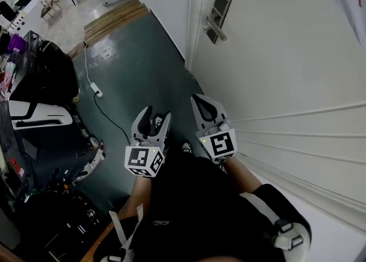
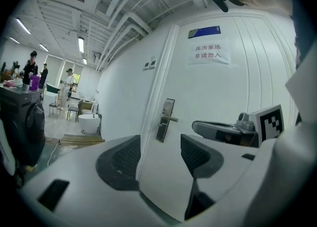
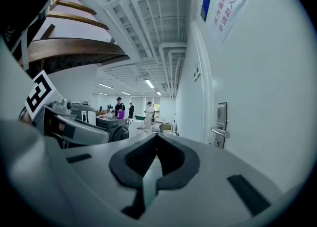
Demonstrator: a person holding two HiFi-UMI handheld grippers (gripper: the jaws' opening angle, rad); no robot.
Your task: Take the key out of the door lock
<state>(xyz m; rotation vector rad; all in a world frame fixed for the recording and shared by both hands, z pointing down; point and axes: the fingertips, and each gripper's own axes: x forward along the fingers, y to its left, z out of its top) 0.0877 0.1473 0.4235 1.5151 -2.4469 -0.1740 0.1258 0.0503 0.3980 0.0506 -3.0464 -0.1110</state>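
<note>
— Where are the claws?
— Low and close to the body. The left claw (image 1: pixel 157 113) is spread with nothing between its jaws. The right claw (image 1: pixel 197 99) is pressed together and empty, just beside the door (image 1: pixel 286 66).
— And the key?
— Too small to make out. It should sit in the lock plate (image 1: pixel 219 9) by the lever handle (image 1: pixel 216 28), farther along the door and well apart from both claws.
— What could go wrong?
— The right claw would have to open first, or it only knocks the key. A shallow pinch may slip off, and a skewed pull could bind the key or bump the handle
</note>
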